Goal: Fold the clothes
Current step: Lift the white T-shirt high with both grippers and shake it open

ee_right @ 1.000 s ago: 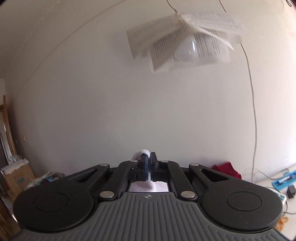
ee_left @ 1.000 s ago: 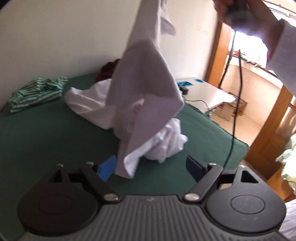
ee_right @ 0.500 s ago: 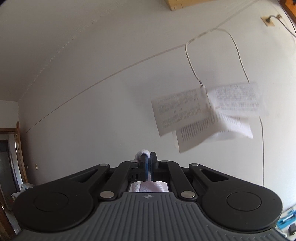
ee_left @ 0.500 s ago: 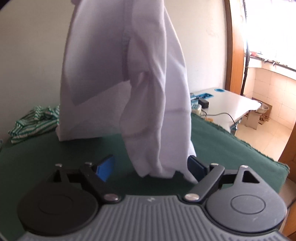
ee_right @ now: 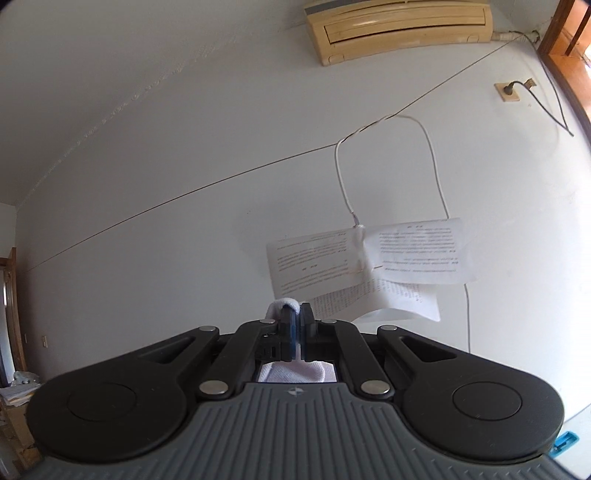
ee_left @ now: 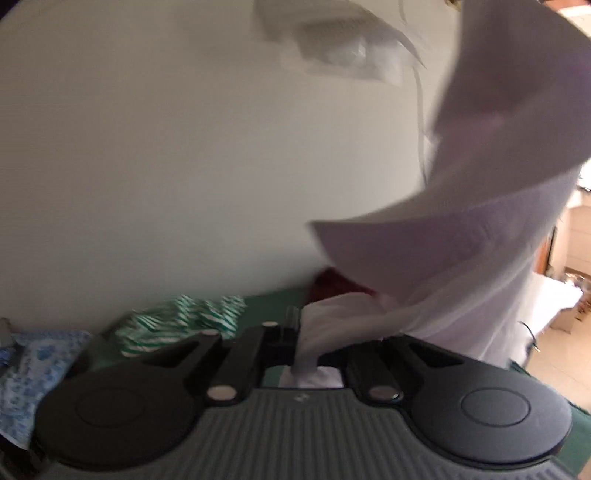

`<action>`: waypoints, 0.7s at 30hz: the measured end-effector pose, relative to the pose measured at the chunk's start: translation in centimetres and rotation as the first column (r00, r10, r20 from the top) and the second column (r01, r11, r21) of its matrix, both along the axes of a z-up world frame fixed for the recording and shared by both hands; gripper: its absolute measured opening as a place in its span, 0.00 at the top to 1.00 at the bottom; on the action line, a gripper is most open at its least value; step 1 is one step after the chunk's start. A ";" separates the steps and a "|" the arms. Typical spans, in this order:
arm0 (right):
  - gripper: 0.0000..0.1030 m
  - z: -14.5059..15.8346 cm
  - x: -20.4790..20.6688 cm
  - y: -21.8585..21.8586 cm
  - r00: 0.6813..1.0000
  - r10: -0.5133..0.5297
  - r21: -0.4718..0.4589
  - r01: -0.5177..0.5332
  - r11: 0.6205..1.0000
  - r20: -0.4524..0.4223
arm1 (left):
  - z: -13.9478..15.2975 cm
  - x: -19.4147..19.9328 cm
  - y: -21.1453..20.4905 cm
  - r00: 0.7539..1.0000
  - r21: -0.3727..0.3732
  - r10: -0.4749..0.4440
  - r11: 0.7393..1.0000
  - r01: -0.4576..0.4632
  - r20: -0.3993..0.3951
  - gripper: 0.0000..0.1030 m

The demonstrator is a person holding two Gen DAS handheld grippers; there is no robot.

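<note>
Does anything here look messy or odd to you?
A few things. Behind the white garment held by both grippers, other clothes lie unfolded along the green surface: a green striped garment and a dark red one. On the wall, printed papers dangle crookedly from a white cord.

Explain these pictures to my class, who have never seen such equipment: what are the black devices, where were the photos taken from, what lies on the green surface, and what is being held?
No robot here: a person holds a two-finger gripper in each hand, each carrying a forward-looking camera. One picture looks along the left gripper, whose jaws have just closed on a white shirt lifted above the green surface. Behind lie a green-striped garment, a dark red one and blue-patterned cloth. The other picture looks along the right gripper, shut on a bit of white fabric, pointing at a wall with papers and an air conditioner.
</note>
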State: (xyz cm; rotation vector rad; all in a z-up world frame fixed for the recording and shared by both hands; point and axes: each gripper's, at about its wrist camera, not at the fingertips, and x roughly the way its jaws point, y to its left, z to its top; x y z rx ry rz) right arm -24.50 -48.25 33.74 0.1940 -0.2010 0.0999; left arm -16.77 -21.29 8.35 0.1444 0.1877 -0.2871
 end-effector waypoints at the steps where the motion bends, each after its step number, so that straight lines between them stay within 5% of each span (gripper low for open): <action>1: 0.98 -0.2 -0.1 -0.1 1.000 0.001 -0.004 -0.001 1.000 0.001 | 2.1 -0.3 1.8 0.998 -0.009 0.045 0.999 -0.044 0.035 0.97; 6: 0.98 -1.3 0.0 -0.8 0.999 0.049 0.023 -0.049 0.999 -0.005 | 11.3 -3.1 9.4 0.960 -0.045 0.237 0.971 -0.233 0.149 0.97; 14: 0.98 -0.4 -3.1 -2.1 0.968 0.184 0.138 -0.208 0.968 0.170 | 22.6 -12.1 14.0 0.807 -0.059 0.394 0.909 -0.412 0.440 0.97; 21: 0.98 -0.3 -5.3 -0.7 0.945 0.240 0.121 -0.271 0.955 0.224 | 27.6 -13.9 14.9 0.758 -0.099 0.456 0.878 -0.468 0.467 0.96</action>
